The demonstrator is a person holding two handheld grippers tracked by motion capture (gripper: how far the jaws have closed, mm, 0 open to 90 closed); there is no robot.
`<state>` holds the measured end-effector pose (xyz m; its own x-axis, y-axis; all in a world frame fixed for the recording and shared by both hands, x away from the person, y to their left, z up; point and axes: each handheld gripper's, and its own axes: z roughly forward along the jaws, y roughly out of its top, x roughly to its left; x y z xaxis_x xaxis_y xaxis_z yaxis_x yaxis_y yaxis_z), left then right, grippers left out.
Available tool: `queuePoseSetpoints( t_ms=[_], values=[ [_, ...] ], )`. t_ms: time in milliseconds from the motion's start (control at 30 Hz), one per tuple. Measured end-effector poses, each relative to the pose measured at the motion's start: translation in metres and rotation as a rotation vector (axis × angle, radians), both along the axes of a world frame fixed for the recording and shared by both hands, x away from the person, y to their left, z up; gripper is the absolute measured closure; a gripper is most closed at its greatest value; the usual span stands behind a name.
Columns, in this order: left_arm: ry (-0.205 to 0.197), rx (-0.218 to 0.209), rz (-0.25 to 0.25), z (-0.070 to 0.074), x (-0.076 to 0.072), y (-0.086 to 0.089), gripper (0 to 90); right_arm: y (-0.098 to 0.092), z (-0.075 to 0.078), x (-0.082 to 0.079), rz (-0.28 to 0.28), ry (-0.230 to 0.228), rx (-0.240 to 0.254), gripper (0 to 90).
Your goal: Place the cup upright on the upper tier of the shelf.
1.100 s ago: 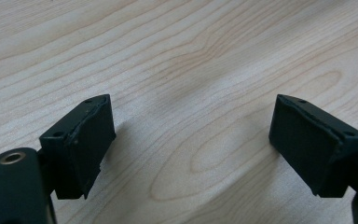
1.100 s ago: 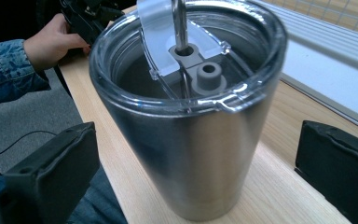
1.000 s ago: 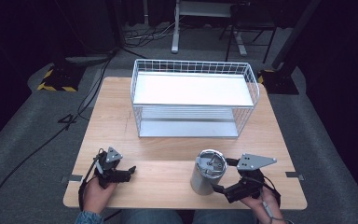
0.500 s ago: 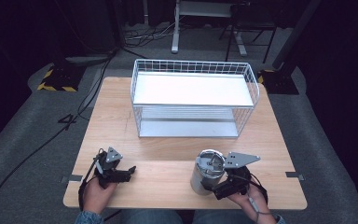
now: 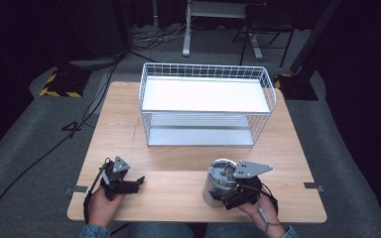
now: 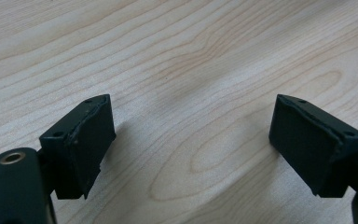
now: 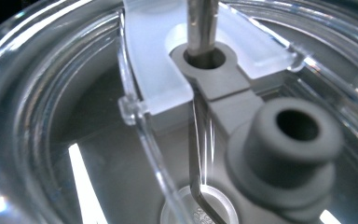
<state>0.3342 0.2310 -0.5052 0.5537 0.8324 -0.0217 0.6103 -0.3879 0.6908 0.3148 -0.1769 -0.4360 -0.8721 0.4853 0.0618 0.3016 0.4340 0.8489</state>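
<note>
right gripper (image 5: 230, 196) sits low at the front-right of the table (image 5: 129, 119), pressed against a steel tumbler (image 5: 217, 184) w/ a clear lid (image 7: 177, 93). the right gripper view looks straight down onto that lid from very close: grey plug (image 7: 284, 140) and a metal straw (image 7: 201, 28) through its hole. the jaws are hidden there and behind the cup from above, so can't tell if they're clamped on it or just alongside.

left gripper (image 5: 129, 186) rests on bare wood at front-left, jaws spread wide, nothing between them.

wire basket (image 5: 206, 74) stands further back, well apart from the cup.

risk, prob: tumbler is tall and smooth, so a grip taken high or off-centre could tip it or let it slip; a fast lift may rattle the straw loose or clip the basket rim.
</note>
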Motion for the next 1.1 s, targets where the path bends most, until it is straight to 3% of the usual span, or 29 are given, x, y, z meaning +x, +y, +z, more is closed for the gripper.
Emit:
queuePoseSetpoints(
  t_ms=[533, 1100],
  values=[
    [0.000, 0.000, 0.000, 0.000, 0.000, 0.000, 14.7, 0.009, 0.009, -0.001, 0.010, -0.009, -0.051, 3.3],
    [0.001, 0.005, -0.004, 0.000, 0.001, 0.000, 14.7, 0.018, 0.048, 0.010, 0.004, -0.016, -0.051, 3.4]
  ],
)
